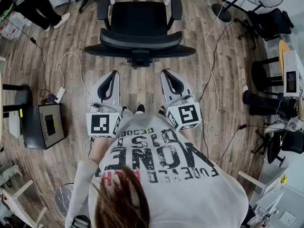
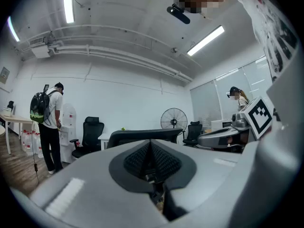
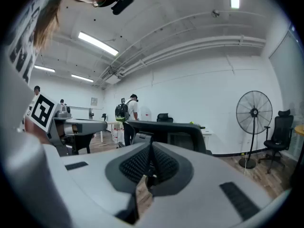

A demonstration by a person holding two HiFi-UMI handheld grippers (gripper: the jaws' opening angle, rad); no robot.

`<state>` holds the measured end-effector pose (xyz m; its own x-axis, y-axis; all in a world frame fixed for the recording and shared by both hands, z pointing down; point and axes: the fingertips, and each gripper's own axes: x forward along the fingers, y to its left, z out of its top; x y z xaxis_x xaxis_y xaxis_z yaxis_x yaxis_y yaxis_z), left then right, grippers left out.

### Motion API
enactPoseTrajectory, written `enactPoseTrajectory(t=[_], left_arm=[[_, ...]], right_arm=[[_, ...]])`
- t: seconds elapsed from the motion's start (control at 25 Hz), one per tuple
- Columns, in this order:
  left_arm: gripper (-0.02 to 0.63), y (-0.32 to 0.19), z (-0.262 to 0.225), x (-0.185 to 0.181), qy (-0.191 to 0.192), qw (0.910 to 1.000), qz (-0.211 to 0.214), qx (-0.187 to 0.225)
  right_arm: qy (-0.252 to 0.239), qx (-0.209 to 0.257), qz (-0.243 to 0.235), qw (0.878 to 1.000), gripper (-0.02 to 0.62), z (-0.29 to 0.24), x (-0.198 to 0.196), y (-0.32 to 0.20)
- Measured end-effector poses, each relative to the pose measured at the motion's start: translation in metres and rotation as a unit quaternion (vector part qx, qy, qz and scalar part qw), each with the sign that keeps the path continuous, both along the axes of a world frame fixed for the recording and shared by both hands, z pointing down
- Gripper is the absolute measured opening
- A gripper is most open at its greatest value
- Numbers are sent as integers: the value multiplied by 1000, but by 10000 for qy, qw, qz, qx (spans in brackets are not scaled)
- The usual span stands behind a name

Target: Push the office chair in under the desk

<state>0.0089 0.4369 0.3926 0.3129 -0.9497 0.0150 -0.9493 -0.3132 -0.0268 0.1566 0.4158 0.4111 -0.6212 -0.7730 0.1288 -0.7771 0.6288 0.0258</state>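
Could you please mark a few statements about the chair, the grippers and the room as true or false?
1. Both the left gripper and the right gripper are shut and empty. True.
2. The left gripper presses on the office chair. False: bare floor shows between them.
3. A standing fan is on the chair's right in the head view. True.
4. The chair's seat faces the person. False: its backrest is nearest the person.
5. The floor is carpeted. False: it is wood planks.

Black office chair (image 1: 139,30); brown wood-grain floor (image 1: 232,80); pale shirt (image 1: 190,194), black lettering (image 1: 161,156).
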Motion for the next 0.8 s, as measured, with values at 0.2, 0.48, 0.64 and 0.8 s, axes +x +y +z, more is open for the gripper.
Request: enactPoseTrajectory(t=[0.2, 0.48, 0.64, 0.8], left_arm=[[12, 2, 2, 2, 0, 10000, 25, -4], [12, 1, 1, 7, -20, 10000, 48, 28], [12, 3, 2, 6, 9, 10000, 38, 26], [13, -2, 5, 1, 69, 10000, 31, -26]], right_arm=[[-23, -5, -6, 10000, 23, 3, 1, 1], [17, 10, -84, 10000, 22, 4, 4, 0], [-23, 62, -184, 9998, 23, 3, 3, 2], [-63, 58, -212, 9997, 23, 2, 1, -2]])
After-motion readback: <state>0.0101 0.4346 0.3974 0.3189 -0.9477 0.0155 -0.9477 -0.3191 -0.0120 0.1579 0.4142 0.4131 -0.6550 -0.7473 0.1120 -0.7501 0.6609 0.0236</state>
